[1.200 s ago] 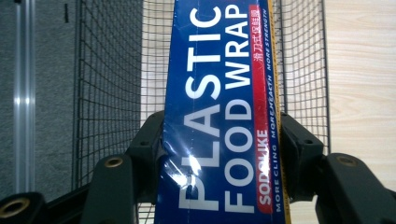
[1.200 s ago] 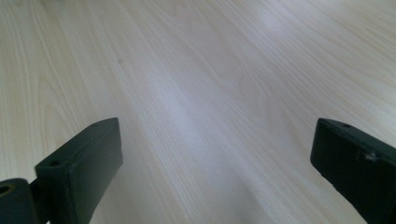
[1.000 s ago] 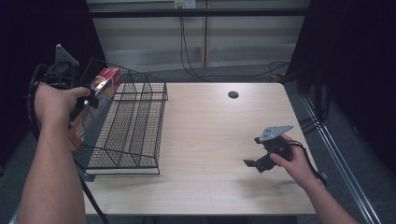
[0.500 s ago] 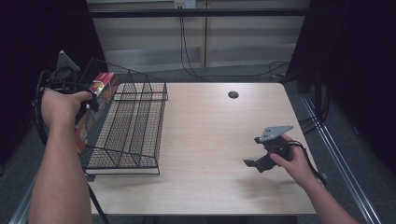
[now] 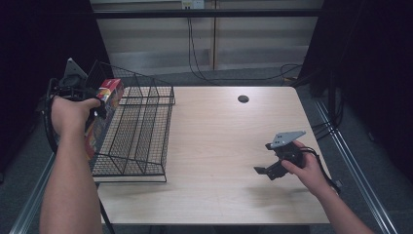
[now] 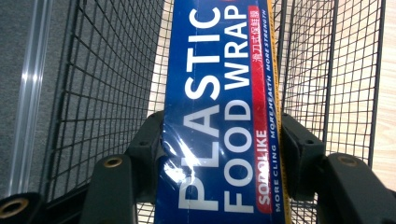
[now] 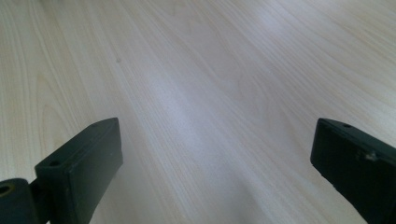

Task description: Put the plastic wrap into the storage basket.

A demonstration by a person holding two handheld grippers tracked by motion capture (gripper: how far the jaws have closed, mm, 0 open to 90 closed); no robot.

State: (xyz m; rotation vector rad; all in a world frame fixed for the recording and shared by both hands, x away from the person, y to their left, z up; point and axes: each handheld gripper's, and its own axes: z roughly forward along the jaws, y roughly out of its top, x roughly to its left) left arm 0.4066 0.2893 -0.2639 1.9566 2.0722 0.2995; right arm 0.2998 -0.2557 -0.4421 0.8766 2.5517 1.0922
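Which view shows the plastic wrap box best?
The left gripper view: the plastic wrap box is close, its print readable, clamped between the jaws. The high view shows its red end beside the wire basket.

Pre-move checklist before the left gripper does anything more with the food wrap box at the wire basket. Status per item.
1. Grip on the plastic food wrap box: ok. The left gripper has a jaw pressed on each long side.
2. Box over the wire basket: ok. In the left gripper view mesh shows on both sides of the box.
3. Box seated on the basket floor: cannot tell. Its lower end is out of sight.
4. Basket standing on the table: ok, at the left edge.
5. Right gripper out of the way: ok. It is open, holds nothing and is low over bare wood far from the basket.
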